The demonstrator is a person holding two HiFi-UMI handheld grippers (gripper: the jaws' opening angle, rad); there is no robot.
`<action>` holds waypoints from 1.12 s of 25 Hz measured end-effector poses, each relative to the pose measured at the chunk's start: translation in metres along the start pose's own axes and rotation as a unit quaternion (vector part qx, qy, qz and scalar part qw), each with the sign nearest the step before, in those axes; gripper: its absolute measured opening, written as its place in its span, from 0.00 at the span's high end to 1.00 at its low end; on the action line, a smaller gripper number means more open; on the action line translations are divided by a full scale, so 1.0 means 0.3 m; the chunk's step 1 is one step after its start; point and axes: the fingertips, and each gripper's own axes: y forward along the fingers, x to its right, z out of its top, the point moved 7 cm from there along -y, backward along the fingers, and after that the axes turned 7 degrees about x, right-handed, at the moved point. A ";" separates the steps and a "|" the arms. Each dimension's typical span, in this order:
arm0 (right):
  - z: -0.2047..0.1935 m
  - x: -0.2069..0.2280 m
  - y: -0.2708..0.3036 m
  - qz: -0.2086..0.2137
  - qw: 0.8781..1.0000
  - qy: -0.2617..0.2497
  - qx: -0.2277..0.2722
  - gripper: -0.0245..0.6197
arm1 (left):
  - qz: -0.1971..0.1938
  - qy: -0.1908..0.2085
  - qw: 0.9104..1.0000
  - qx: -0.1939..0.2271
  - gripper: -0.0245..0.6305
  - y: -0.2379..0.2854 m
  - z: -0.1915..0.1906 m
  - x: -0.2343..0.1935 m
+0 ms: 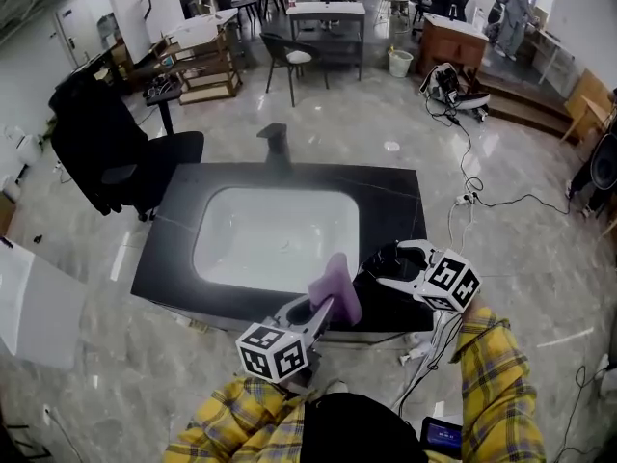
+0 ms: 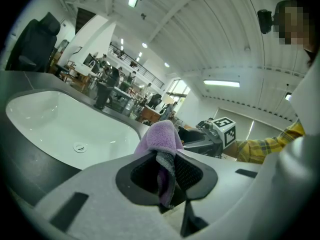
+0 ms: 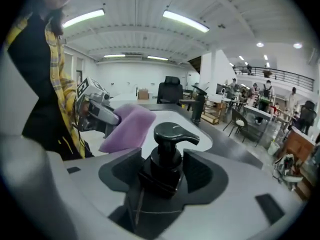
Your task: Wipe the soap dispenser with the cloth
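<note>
Black countertop (image 1: 174,249) with a white sink (image 1: 275,234) fills mid-frame in the head view. At lower centre, my left gripper (image 1: 316,309) is clamped on the purple cloth (image 1: 335,285). Just right of it, my right gripper (image 1: 383,264) has its jaws wide, gripping the black soap dispenser (image 3: 167,156) by its body.

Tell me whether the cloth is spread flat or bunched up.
Bunched. The purple cloth is pinched between the jaws of the left gripper, folding into a hump above them; none of it lies flat.
</note>
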 end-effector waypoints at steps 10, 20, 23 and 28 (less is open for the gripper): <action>0.009 0.035 0.064 0.069 0.997 -0.023 -0.038 0.63 | 0.008 -0.002 1.000 -0.002 0.86 -0.019 0.007 -0.020; 0.001 0.009 0.051 -0.053 0.997 0.038 -0.031 0.64 | 0.000 -0.004 1.000 -0.009 0.86 0.023 -0.005 -0.014; -0.005 -0.004 0.049 -0.102 0.992 0.066 -0.030 0.64 | -0.005 -0.004 1.000 -0.012 0.86 0.038 -0.009 -0.012; -0.011 -0.023 0.041 -0.202 0.971 0.126 -0.032 0.64 | -0.011 -0.004 1.000 -0.016 0.86 0.046 -0.014 0.000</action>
